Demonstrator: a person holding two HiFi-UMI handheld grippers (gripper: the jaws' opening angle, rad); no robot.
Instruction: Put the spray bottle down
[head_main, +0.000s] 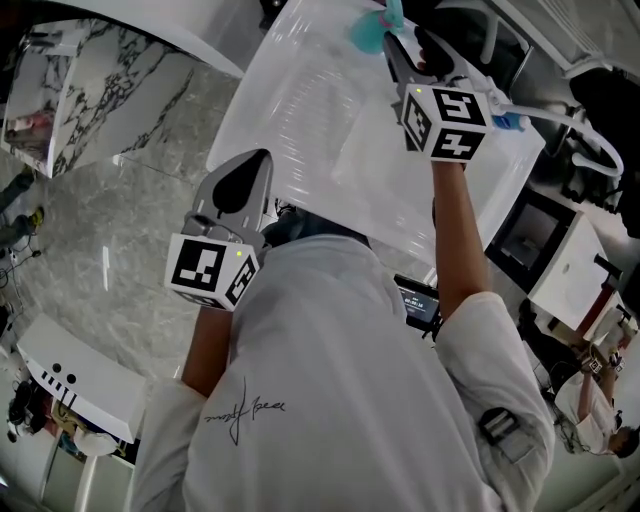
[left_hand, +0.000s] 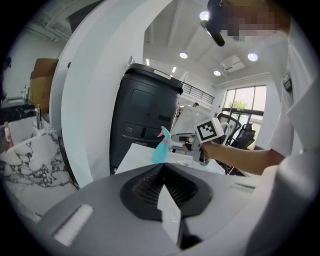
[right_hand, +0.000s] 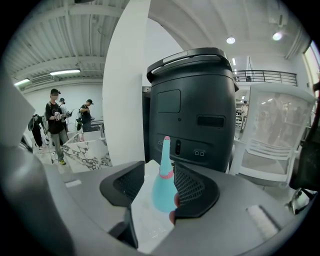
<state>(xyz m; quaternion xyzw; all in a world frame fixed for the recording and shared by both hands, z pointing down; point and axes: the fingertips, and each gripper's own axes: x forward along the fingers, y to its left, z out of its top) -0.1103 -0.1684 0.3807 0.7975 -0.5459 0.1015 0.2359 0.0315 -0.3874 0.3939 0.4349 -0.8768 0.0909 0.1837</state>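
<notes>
Closest to the head cam was the white shirt (head_main: 340, 400) of the person wearing the rig, filling most of the lower frame. On the feeds I was watching, the left hand-held gripper (left_hand: 162, 169) was held low, just off the near edge of the white tabletop (head_main: 300, 120), jaws pressed together with nothing in them. The right hand-held gripper (right_hand: 159, 169) was reached out over the far end of the tabletop, jaws parted, with the teal spray bottle (right_hand: 162, 192) between them. Bottle was upright, pink-tipped nozzle up, standing on the tabletop as far as I could tell. In the right gripper view, the jaw on the left had a sliver of white showing between it and the bottle. The other jaw was right up against it, and I couldn't tell if it touched. Big dark grey machine (right_hand: 192, 110) stood behind the tabletop, and a marble-patterned counter (head_main: 90, 80) sat off to the left.
</notes>
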